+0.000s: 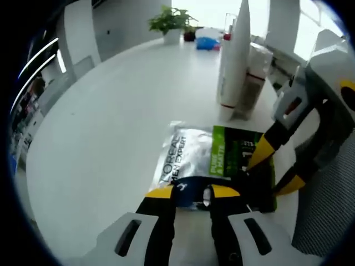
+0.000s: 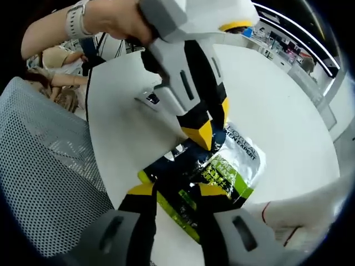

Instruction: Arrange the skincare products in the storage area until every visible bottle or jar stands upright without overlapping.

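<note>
A broad white table [image 1: 111, 127] carries everything. At 9 o'clock in the right gripper view a grey mesh chair back [image 2: 44, 172] borders the table. In the left gripper view a tall white tube [image 1: 234, 58] stands upright at 1 o'clock, touching a smaller carton [image 1: 252, 83] behind it. A potted plant [image 1: 172, 22] sits far off at 12 o'clock. The flat L'Oréal Men Expert sachet [image 1: 191, 155], silver, green and dark, lies near the table's edge. The left gripper [image 1: 191, 193] pinches the sachet's dark end between clenched jaws. The right gripper [image 2: 176, 191] clamps the green edge at 6 o'clock of its own view. A person's hand [image 2: 116, 16] holds the left gripper.
</note>
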Available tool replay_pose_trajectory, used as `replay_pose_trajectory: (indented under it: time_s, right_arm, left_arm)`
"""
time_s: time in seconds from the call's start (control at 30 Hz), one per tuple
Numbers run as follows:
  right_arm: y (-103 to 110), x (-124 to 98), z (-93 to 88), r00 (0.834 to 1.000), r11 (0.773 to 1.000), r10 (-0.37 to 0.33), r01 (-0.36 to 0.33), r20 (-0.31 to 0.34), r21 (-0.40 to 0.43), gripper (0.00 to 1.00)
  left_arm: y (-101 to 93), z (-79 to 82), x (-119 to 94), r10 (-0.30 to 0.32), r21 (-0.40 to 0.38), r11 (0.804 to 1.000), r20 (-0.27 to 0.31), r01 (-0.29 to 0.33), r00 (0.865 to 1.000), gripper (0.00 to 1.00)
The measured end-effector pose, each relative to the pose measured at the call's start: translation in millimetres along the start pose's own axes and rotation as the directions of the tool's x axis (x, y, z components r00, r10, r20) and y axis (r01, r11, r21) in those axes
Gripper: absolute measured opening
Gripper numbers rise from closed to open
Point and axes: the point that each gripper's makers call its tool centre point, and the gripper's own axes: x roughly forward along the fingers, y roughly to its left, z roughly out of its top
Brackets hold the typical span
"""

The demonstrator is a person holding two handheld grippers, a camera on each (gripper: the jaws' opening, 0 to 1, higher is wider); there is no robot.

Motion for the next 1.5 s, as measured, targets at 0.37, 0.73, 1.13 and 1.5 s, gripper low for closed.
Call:
replay_pose_trajectory:
  time_s: [0.37, 0.73, 1.13, 1.5]
  right_arm:
    - [-4, -5, -8.0, 1.000, 0.999, -0.014, 0.013, 0.012, 0.036, 0.28]
    - [-5, -5, -8.9, 1.000, 0.998, -0.014, 0.013, 0.013, 0.054, 0.29]
    - [-6, -5, -8.7, 0.999, 0.997, -0.025, 0.023, 0.024, 0.080, 0.28]
    - [-8, -6, -8.9, 0.999, 0.997, -0.024, 0.021, 0.033, 0.081, 0.28]
  left_arm:
    - [-5.3, 9.6, 8, -0.003, 0.016, 1.000, 0.016, 0.003, 1.000, 0.19]
    - [-4.0, 10.0, 8, 0.004, -0.005, 1.000, 0.012, -0.004, 1.000, 0.19]
    - [-18.6, 21.8, -2, 0.012, -0.013, 1.000, 0.031, -0.012, 0.999, 0.30]
    - [-20.9, 11.9, 7, 0.012, -0.011, 1.000, -0.022, -0.012, 1.000, 0.28]
